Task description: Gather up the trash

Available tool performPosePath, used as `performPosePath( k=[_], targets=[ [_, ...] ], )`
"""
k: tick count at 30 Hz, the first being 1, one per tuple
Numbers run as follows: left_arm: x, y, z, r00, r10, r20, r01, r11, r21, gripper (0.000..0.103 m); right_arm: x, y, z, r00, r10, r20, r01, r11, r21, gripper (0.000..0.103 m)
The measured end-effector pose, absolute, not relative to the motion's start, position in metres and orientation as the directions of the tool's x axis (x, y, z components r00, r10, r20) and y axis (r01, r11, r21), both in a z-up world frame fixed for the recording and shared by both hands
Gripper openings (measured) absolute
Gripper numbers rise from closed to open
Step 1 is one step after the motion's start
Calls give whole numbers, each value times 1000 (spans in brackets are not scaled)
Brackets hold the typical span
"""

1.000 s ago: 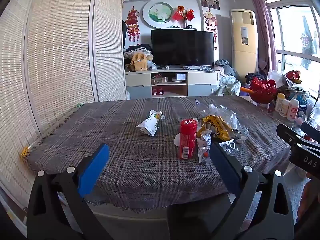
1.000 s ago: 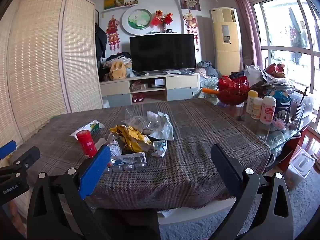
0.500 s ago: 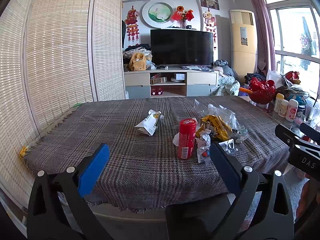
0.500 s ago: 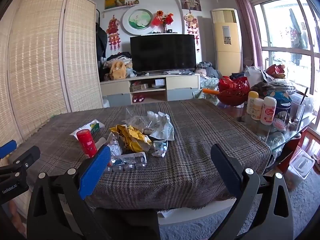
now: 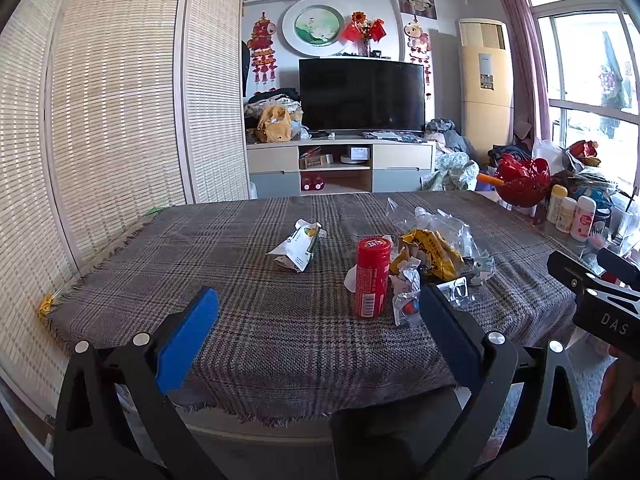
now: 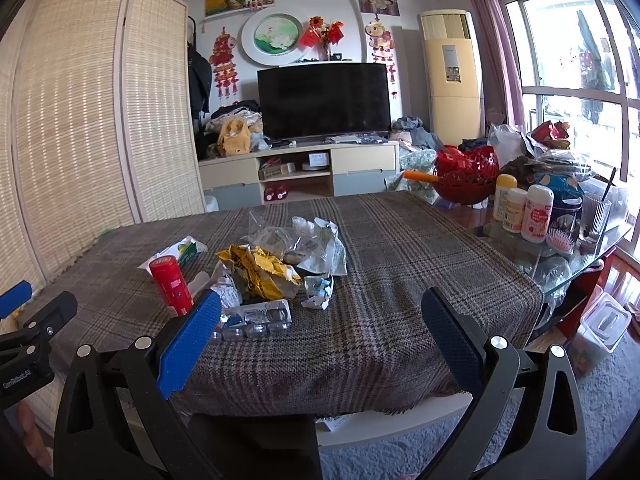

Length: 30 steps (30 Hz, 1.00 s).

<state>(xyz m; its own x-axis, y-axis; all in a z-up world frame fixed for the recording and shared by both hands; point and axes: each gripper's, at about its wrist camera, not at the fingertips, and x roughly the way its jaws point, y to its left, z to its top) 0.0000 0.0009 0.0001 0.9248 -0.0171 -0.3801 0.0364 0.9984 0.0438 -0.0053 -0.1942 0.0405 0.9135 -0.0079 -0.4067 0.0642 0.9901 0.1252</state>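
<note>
Hiding partly behind left claw (image 5: pixel 316 332): foil wrapper (image 5: pixel 405 300)

A red cylindrical can (image 5: pixel 372 277) is stood upright on the plaid-covered table (image 5: pixel 256 320), toward its near edge. A flattened white and green carton (image 5: pixel 298 245) lies apart, further from that edge. A crumpled yellow wrapper (image 6: pixel 262 270), clear plastic bags (image 6: pixel 308 242), a clear blister tray (image 6: pixel 256 319) and a small crumpled white wrapper (image 6: pixel 319 291) are heaped together beside the can.
</note>
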Motion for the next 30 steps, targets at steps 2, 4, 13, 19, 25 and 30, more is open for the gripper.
performPosePath(
  k=[2,4,13,19,25,30],
  targets=[
    [-1,0,1,925,-18,-379,39,998,47,95,-5,-195,40,913,-7,-408,65,990,129,100],
    [0,-1,0,925,-17,-381,38,998,48,95,-5,-195,40,914,-8,-406,65,990,128,100],
    [0,-1,-2,924,-13,-381,35,998,52,95,-5,-196,39,914,-6,-406,65,989,131,100],
    [0,-2,-3,923,-13,-385,36,998,53,95,-5,-196,38,913,-7,-409,66,989,132,100],
    [1,-3,-4,922,-13,-388,37,998,53,95,-4,-195,38,911,-6,-411,67,989,133,100],
    [2,-2,-4,921,-9,-391,31,998,50,95,-3,-195,37,911,-1,-413,63,988,138,100]
  ],
)
